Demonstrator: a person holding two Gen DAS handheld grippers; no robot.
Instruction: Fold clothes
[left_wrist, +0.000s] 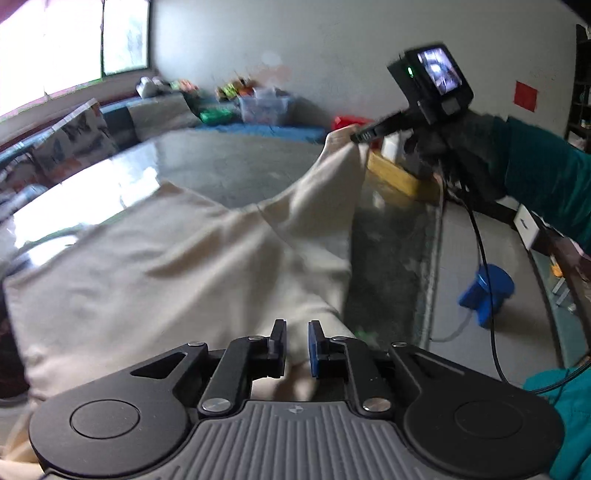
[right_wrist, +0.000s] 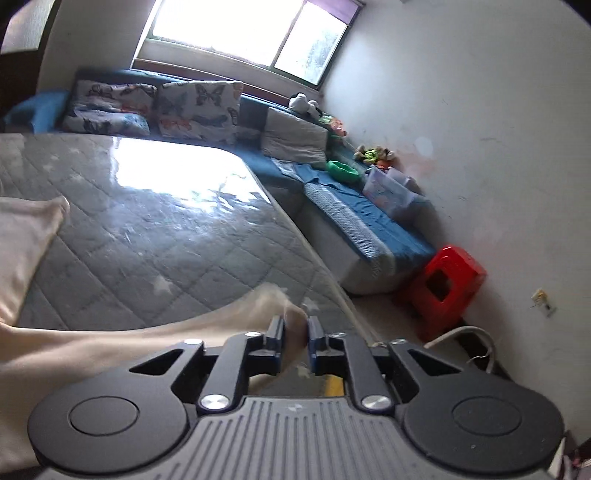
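We lift a cream garment (left_wrist: 192, 258) above the grey mattress (right_wrist: 155, 236).
Our left gripper (left_wrist: 296, 345) and right gripper (right_wrist: 295, 341) each pinch its cloth near the mattress's edge.

From the left gripper (left_wrist: 296, 345) we are looking low and close along its fingers, across the cream garment (left_wrist: 177, 258) toward the far wall — the right gripper (left_wrist: 356, 138) sitting at upper right. From the right gripper (right_wrist: 295, 341) we are facing the window (right_wrist: 251, 33) — both views sharing the grey mattress (right_wrist: 155, 236), blue sofa (right_wrist: 354, 218) and red stool (right_wrist: 447, 284).
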